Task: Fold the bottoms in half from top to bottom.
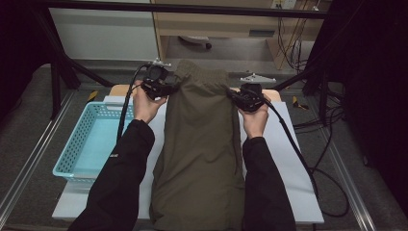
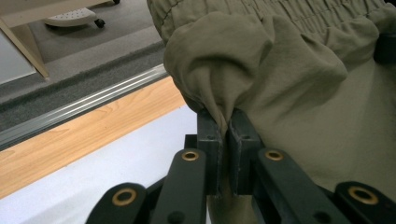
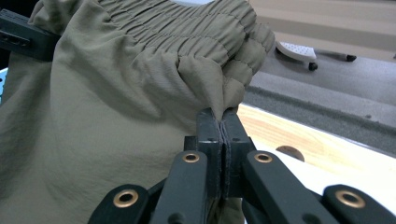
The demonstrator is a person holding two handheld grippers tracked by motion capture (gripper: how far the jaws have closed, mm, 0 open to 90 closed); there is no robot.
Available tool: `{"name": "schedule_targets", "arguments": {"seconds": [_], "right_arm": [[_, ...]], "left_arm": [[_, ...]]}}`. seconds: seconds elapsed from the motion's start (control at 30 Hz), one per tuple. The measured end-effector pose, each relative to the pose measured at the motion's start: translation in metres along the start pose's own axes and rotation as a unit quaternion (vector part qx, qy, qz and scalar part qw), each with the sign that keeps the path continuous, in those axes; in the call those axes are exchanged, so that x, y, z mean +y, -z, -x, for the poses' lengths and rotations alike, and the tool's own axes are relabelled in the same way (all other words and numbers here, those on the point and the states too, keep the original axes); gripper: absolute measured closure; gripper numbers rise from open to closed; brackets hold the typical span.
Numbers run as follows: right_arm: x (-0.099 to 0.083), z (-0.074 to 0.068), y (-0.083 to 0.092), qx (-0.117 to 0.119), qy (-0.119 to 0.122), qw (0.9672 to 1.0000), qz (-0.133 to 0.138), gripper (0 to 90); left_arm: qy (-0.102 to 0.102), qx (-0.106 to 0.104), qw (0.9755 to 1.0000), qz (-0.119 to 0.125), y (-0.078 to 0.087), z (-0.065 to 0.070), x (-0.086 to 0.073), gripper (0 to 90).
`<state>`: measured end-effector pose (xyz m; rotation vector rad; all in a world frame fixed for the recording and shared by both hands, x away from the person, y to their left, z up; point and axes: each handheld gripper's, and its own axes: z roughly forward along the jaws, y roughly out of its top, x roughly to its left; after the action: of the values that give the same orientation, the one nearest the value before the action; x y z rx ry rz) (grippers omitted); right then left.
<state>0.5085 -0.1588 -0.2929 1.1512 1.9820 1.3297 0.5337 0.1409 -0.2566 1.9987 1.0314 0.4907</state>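
Olive-green trousers (image 1: pixel 202 139) lie lengthwise down the middle of the white mat (image 1: pixel 288 159), their elastic waistband (image 1: pixel 199 70) at the far end and lifted off the table. My left gripper (image 1: pixel 168 89) is shut on the cloth at the waistband's left side; the left gripper view has a pinched fold of the trousers (image 2: pixel 261 70) between the pads of the left gripper (image 2: pixel 227 123). My right gripper (image 1: pixel 235 97) is shut on the right side; in the right gripper view the right gripper (image 3: pixel 222 122) clamps the trousers (image 3: pixel 121 107) just below the gathered waistband (image 3: pixel 187 37).
A light blue plastic basket (image 1: pixel 72 159) stands on the table's left side. A wooden table edge (image 2: pixel 93 135) and a metal rail (image 2: pixel 84 105) run along the far side. Cables (image 1: pixel 303 159) trail off to the right. A person's dark sleeves (image 1: pixel 120 187) reach in from below.
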Motion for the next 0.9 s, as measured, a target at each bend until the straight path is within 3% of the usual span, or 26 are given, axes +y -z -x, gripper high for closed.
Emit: {"name": "schedule_targets", "arguments": {"seconds": [0.37, 0.7, 0.9], "right_arm": [[0.008, -0.001, 0.003, -0.009, 0.011, 0.9997, 0.017, 88.9], [-0.003, -0.005, 0.012, 0.000, 0.033, 0.9995, 0.001, 88.9], [-0.012, -0.009, 0.016, 0.001, 0.054, 0.9985, -0.008, 88.9]], "left_arm": [[-0.012, 0.006, 0.9998, 0.013, 0.004, 0.002, 0.007, 84.4], [-0.028, -0.015, 0.9995, 0.007, 0.012, 0.009, -0.007, 84.1], [-0.050, -0.017, 0.9986, -0.001, 0.016, 0.017, -0.014, 83.9]]}}
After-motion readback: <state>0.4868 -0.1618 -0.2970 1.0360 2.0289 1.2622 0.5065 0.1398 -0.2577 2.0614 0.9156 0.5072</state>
